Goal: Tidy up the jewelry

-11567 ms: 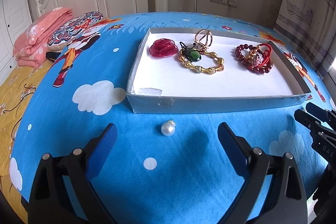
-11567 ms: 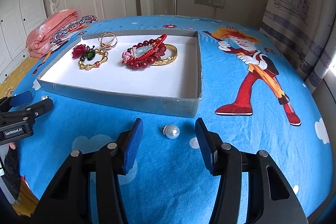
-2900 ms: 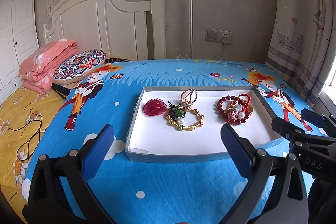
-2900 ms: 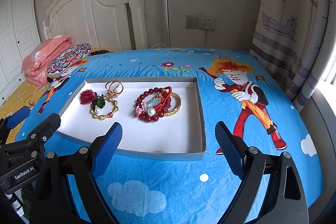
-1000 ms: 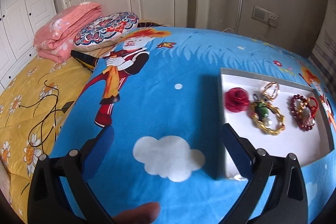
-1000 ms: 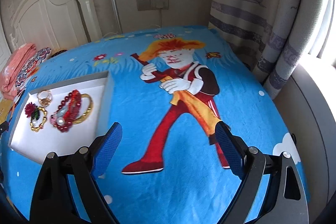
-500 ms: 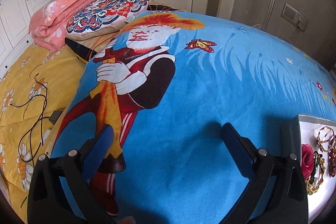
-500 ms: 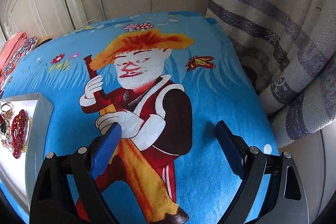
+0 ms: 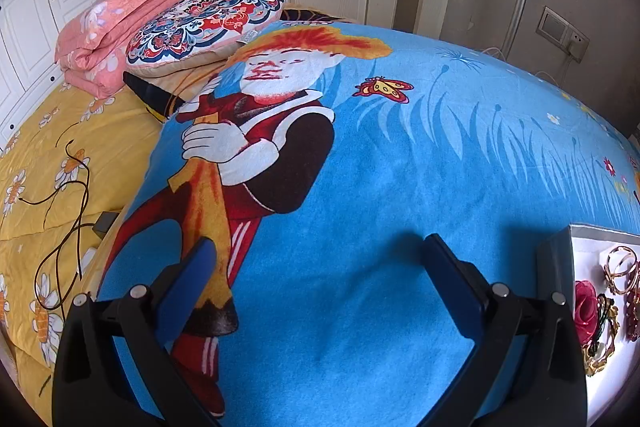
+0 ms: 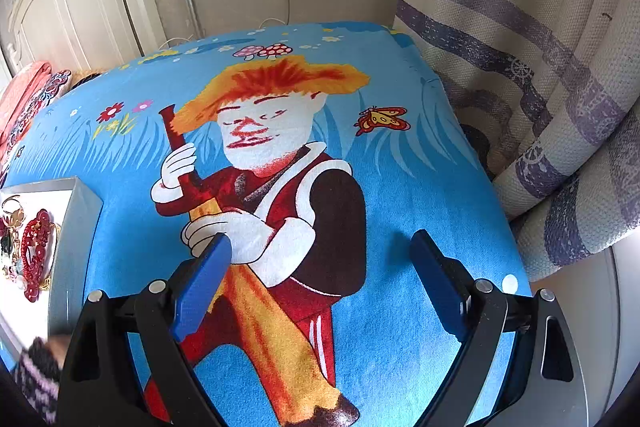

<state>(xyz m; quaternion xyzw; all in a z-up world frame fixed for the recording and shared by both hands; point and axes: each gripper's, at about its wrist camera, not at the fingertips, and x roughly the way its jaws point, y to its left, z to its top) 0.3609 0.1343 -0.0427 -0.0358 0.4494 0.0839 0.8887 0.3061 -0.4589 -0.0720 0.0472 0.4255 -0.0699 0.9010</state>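
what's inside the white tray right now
In the tray: a red rose piece, gold rings, a gold bracelet and red beads. Both views cut off most of the tray, so anything else there stays unseen.

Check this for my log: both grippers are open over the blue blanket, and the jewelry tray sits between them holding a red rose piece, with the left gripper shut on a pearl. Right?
Not quite. The left gripper is open and holds nothing, as the left wrist view shows. The rest stands: the right gripper is open over the blue blanket, and the tray holds the red rose piece.
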